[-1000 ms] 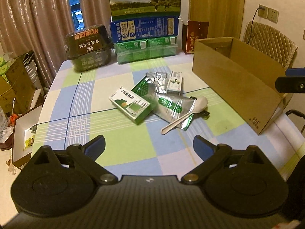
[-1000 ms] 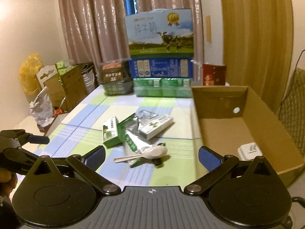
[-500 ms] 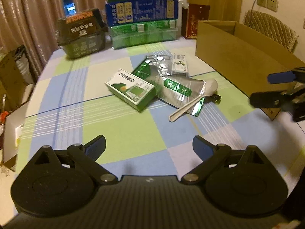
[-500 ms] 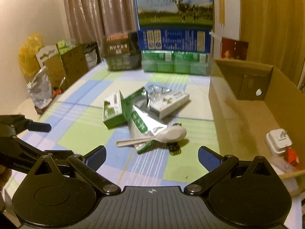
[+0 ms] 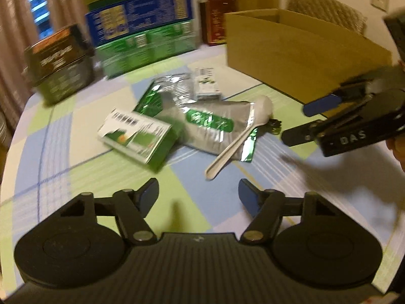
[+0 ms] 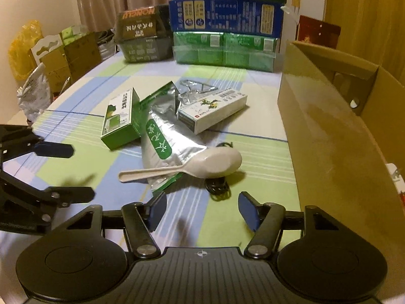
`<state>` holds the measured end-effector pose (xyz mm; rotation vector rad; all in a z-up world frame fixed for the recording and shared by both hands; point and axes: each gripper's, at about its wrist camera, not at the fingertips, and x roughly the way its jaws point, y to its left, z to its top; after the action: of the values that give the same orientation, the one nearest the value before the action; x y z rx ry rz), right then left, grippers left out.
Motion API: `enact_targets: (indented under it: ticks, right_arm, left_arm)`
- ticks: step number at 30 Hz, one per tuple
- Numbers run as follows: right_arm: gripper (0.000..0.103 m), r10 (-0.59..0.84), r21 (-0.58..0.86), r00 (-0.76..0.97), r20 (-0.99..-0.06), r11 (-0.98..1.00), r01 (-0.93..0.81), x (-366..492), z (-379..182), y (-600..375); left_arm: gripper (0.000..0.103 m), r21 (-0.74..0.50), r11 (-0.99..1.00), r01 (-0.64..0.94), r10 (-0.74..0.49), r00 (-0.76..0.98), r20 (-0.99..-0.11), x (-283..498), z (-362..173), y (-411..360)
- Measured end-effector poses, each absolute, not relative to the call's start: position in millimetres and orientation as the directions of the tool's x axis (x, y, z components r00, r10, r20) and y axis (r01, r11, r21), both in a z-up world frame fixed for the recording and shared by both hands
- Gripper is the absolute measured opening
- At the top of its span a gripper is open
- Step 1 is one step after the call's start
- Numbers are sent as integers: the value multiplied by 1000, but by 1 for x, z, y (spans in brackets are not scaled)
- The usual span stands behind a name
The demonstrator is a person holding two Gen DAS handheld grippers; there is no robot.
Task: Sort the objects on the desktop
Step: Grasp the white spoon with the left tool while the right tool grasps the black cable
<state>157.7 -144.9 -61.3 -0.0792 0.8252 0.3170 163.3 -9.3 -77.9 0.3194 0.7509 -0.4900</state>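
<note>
Landmark: the spoon [image 6: 192, 166], pale plastic, lying on the checked tablecloth [image 6: 255, 157] with its bowl toward the cardboard box [image 6: 329, 136] and its handle pointing away from it.

Under the spoon: a silver-and-green foil pouch [image 6: 164, 136], flat, touching the spoon along the neck. Beyond the pouch from the spoon: a white carton [image 6: 212, 112] resting on the pouch's upper part. On the handle side, past the pouch: a green carton [image 6: 121, 121], touching the pouch edge. Just under the spoon's bowl, on the near side: a small black coil [image 6: 219, 190], too dark to identify.

Far behind the spoon, at the table's back edge: stacked green and blue milk cases [image 6: 225, 38] and a dark lidded case [image 6: 141, 38] beside them. The cardboard box stands open-topped beside the bowl end of the spoon, near but apart.

Right gripper [image 6: 201, 211]: fingers spread apart, nothing between them, hovering just short of the spoon's bowl and the black coil. In the left wrist view it enters from the box side.

Left gripper [image 5: 198, 197]: fingers spread apart, empty, hovering over the cloth short of the spoon's handle tip. Left wrist view is blurred; print on the cartons is unreadable there.
</note>
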Motion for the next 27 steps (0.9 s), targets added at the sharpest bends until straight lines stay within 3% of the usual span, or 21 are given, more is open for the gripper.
enact_targets:
  ticks: [5, 15, 27]
  right_arm:
    - [55, 235, 41, 611, -756, 948, -315, 171, -70, -143]
    - [49, 233, 48, 593, -771, 949, -310, 188, -76, -145]
    - [38, 235, 55, 577, -782, 948, -312, 201, -84, -142]
  left_arm:
    - [41, 158, 803, 574, -300, 619, -726, 181, -91, -24]
    - [36, 185, 730, 658, -359, 599, -716, 194, -103, -46]
    - [14, 234, 688, 687, -350, 597, -721, 194, -113, -65]
